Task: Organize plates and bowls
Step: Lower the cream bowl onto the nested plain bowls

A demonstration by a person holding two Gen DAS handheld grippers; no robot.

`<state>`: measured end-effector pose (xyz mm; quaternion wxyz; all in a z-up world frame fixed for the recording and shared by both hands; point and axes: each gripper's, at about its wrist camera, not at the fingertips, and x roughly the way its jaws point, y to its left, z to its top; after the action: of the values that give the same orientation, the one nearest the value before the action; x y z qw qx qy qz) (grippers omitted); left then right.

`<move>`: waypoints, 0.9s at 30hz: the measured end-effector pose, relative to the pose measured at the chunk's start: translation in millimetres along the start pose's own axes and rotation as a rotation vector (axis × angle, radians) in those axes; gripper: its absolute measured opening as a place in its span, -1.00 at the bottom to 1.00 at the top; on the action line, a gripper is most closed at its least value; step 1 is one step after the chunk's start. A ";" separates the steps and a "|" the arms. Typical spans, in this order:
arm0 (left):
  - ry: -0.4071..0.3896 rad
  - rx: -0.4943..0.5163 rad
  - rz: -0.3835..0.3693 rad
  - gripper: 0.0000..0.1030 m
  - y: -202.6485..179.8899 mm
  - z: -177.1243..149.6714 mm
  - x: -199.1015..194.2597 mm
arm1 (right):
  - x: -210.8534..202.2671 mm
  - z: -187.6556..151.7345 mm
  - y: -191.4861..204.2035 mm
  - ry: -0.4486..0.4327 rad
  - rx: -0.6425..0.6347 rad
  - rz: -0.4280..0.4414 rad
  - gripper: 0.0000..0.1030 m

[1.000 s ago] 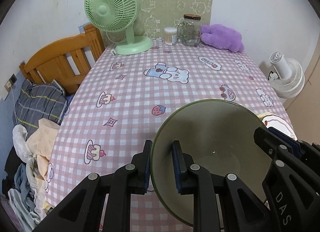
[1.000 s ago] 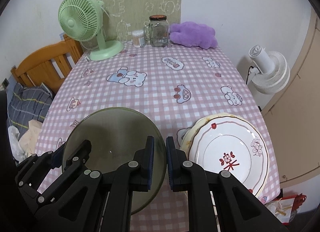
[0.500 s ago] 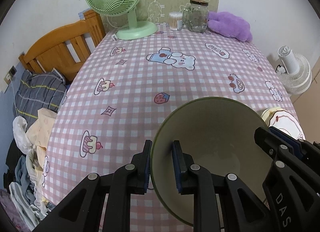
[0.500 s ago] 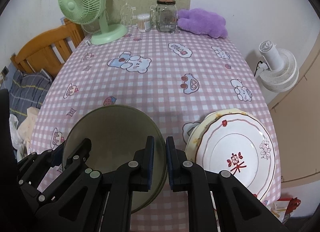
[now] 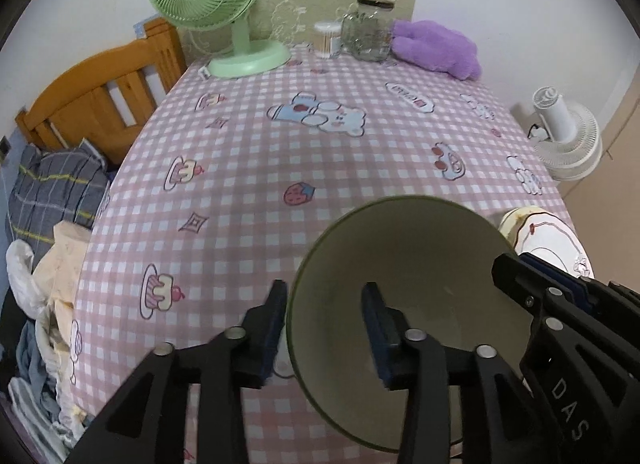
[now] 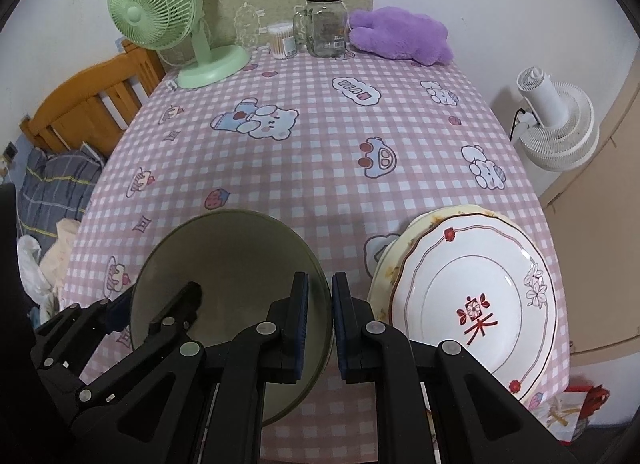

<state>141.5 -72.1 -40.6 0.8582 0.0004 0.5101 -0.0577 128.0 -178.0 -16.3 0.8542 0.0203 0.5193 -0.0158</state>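
- Left gripper (image 5: 324,328) has just been opening: its jaws, clamped on the near rim of the green bowl (image 5: 404,304) a second ago, now stand apart with the rim between them, no pad pressing.
- Right gripper (image 6: 318,322) hasn't budged, and it's pinching the bowl's opposite rim between its pads, so it looks to carry the bowl alone.
- Bowl sits low over the near edge of the pink checked tablecloth (image 6: 320,143), tilted; whether it touches the cloth I can't tell.
- Just to its right, the stacked plates (image 6: 472,304), flowered one on top.
- My read: the left gripper should back straight off the rim without nudging it, while the right keeps its squeeze firm and the bowl level.
- Watch the gap to the plates, which is tight.
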 end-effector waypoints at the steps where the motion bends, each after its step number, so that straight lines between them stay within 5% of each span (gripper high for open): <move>1: 0.002 0.003 -0.019 0.07 0.8 0.4 0.2 | -1.4 -0.1 -0.9 -0.001 0.004 0.005 -0.69; 5: 0.020 -0.003 -0.087 0.26 7.8 0.2 5.1 | -2.9 0.2 -0.2 0.011 0.009 0.000 -0.66; 10: 0.037 0.015 -0.167 0.44 8.7 -1.4 12.8 | -9.6 -4.3 -2.3 -0.021 0.025 -0.029 0.33; 19: 0.083 0.004 -0.291 0.48 3.3 -1.5 33.3 | -2.4 -6.7 -18.4 0.007 0.088 -0.012 0.35; 27: 0.113 -0.009 -0.292 0.44 -0.6 -2.8 43.0 | 13.1 -7.7 -25.6 0.041 0.132 0.036 0.35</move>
<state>159.3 -76.8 -79.6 0.8105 -0.0745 0.5525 -0.1795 126.0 -203.3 -31.9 0.8403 0.0863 0.5341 -0.0343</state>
